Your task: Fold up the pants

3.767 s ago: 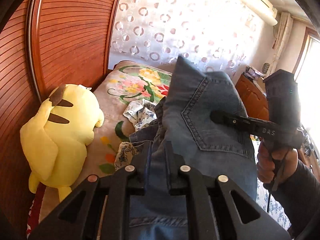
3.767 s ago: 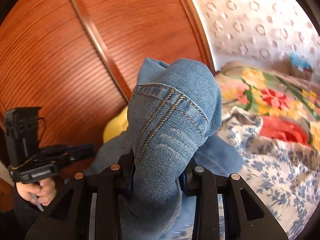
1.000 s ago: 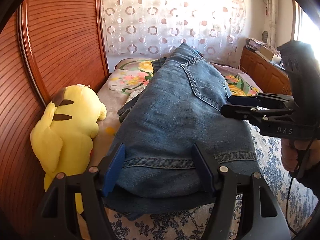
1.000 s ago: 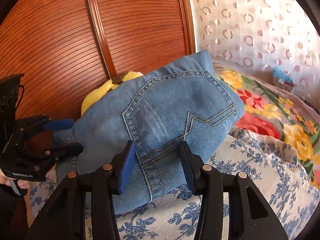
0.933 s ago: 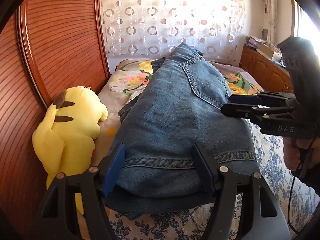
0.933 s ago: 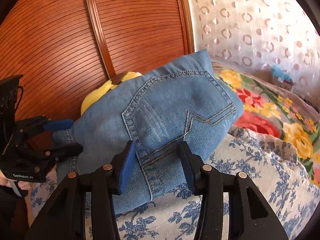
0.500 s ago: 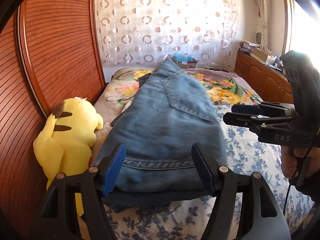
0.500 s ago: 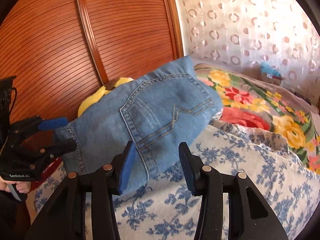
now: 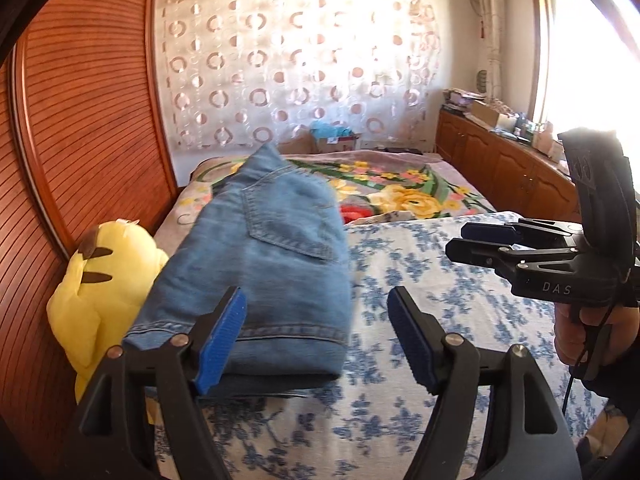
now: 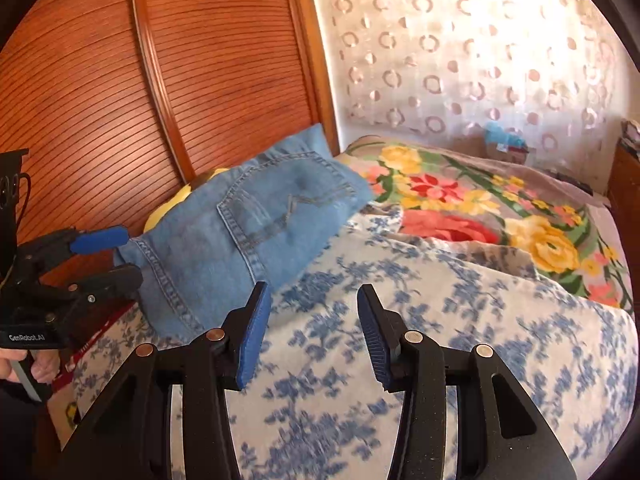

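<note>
The blue jeans [image 9: 256, 272] lie folded in a thick stack on the left side of the bed, back pocket up, against a yellow plush. My left gripper [image 9: 318, 336] sits back from their near edge with its jaws opening. Its blue pads [image 9: 224, 336] touch nothing; only the stack's near right corner shows through the gap. In the right wrist view the jeans [image 10: 248, 224] lie up and left of my right gripper [image 10: 314, 332], which is open over bare sheet. Each gripper shows in the other's view: the right gripper [image 9: 460, 240], the left gripper [image 10: 128, 254].
A yellow plush toy [image 9: 108, 280] leans on the ribbed wooden panel [image 9: 80, 120] left of the jeans. The blue-flowered sheet [image 9: 420, 300] covers the near bed, with a bright floral blanket [image 10: 460, 208] beyond. A wooden cabinet [image 9: 500, 168] runs along the right wall.
Both grippers, earlier shut on the lifted jeans, have let go and drawn back and up from the folded stack. The left jaws stand a little wider.
</note>
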A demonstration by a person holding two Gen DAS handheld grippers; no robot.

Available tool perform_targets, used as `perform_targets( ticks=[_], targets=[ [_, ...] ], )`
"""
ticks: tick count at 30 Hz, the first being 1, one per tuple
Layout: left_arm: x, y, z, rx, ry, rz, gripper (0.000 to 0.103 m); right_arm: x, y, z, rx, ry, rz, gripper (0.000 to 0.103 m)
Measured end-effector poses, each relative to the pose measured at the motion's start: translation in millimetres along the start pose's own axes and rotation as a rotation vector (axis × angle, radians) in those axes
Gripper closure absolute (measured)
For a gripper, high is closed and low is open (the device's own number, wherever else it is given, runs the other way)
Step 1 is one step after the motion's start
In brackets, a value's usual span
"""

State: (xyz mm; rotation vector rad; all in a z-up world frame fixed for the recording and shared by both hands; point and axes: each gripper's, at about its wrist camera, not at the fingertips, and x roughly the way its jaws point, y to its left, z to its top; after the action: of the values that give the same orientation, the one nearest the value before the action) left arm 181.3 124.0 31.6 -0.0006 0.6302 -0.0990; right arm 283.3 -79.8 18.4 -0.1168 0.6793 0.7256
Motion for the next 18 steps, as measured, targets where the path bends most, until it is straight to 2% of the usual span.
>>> perform_targets(
  ticks=[2,7,10,15,18],
  targets=[
    [-3.1,-8.6,0.6,0.012,-0.008,-0.009,0.019,-9.2,-3.9,-3.8,0.006,-0.006,-0.012,0.058],
    [-9.9,-31.5,0.4,0.031,-0.021,-0.050,0.017,-31.7,-16.4,-16.0,0.030,-0.021,-0.039,0.058],
    [-13.7,-42.0,-0.2,0.028,-0.032,-0.066,0.009,-44.1,-23.2,-24.4,0.042,-0.027,-0.058,0.058],
    [-12.7,-59.6,-6.1,0.039,-0.014,-0.092,0.008,-63.0,-36.4,-39.9,0.071,-0.029,-0.097,0.057],
    [-12.2,-70.9,-12.8,0.050,0.002,-0.107,0.008,-76.4,-41.7,-51.3,0.091,-0.034,-0.124,0.053]
  ],
)
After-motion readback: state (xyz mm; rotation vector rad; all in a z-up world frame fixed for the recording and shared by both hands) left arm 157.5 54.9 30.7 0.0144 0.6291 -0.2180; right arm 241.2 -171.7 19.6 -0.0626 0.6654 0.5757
